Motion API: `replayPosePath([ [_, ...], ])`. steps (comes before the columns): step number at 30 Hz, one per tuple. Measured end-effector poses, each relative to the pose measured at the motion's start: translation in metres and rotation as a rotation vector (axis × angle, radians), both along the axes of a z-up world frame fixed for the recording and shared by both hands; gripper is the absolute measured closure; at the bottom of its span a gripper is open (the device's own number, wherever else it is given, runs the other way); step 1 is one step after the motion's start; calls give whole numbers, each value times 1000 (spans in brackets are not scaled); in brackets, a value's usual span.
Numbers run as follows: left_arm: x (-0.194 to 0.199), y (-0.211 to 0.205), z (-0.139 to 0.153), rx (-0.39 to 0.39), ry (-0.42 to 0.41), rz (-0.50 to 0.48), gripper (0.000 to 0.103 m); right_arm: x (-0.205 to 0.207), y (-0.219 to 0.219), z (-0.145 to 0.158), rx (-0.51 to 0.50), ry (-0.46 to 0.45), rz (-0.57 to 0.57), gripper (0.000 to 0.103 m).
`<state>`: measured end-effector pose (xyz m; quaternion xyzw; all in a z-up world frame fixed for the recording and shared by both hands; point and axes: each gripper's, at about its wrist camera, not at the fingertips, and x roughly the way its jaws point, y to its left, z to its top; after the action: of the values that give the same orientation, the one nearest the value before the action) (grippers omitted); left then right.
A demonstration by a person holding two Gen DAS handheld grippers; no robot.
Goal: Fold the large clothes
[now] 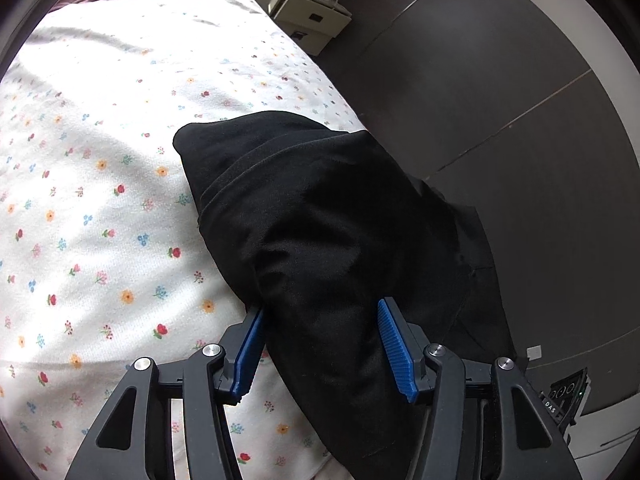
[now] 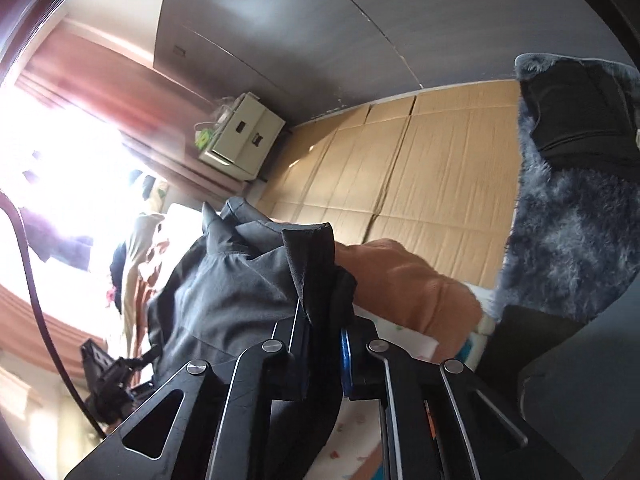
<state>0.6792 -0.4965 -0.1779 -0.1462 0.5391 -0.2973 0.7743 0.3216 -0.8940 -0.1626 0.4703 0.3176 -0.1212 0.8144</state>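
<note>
Blue ribbed pads [image 1: 394, 346] of the left gripper [image 1: 320, 344] are seen nearest, spread apart, with a thick bundle of the black garment [image 1: 320, 220] lying between them. The left pad is touched or overlapped by the cloth; on the right pad a clear face is shown, so no firm pinch is read there.

Right gripper [image 2: 324, 320]: jaws pressed nearly together on a bunched edge of the same dark garment [image 2: 224, 280], which stands up in a peak above the fingertips.

Garment position: part draped on the flowered bed sheet [image 1: 100, 200], part hung over the bed's edge toward the grey tiled floor [image 1: 500, 80].

Step judged: an edge is being gathered for a fold. It would be done best if the left pads were closed on one clean hem, not on the whole bundle, and both held points were drawn apart until the cloth is taut before being laid flat on the sheet. A bundled grip is likely to trap hidden layers.

Materials: garment matte, soft, limp, with stitched hem lines; sheet thin cotton, lightly creased. Further out, a cream drawer unit [image 1: 312, 12], flattened cardboard [image 2: 420, 160] against the wall, a grey fleecy item [image 2: 572, 220] and an orange cloth [image 2: 408, 280] are noted.
</note>
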Motion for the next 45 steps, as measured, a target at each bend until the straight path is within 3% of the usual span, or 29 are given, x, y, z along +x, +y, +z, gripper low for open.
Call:
replayPosePath([
  [7,-11,19,10,-20,3,0,46,12,-8,-1,4,59,-21,87],
  [9,-14,28,18,-18,-21,15,45,12,-7,0,2,120,-36,68],
  [13,-22,45,37,-6,-44,24,35,-3,-1,19,-40,159,-55,63],
  [21,-63,71,90,4,-116,8,13,-36,19,66,-110,152,-23,33],
  [25,-87,91,123,9,-158,13,11,-50,35,90,-135,136,-4,25],
  [27,-108,100,141,10,-185,22,10,-59,46,105,-160,125,2,11],
  [30,-131,116,166,15,-232,30,6,-70,63,126,-193,99,16,1],
  [45,-242,212,242,37,-425,85,1,-125,163,200,-312,-22,106,0],
])
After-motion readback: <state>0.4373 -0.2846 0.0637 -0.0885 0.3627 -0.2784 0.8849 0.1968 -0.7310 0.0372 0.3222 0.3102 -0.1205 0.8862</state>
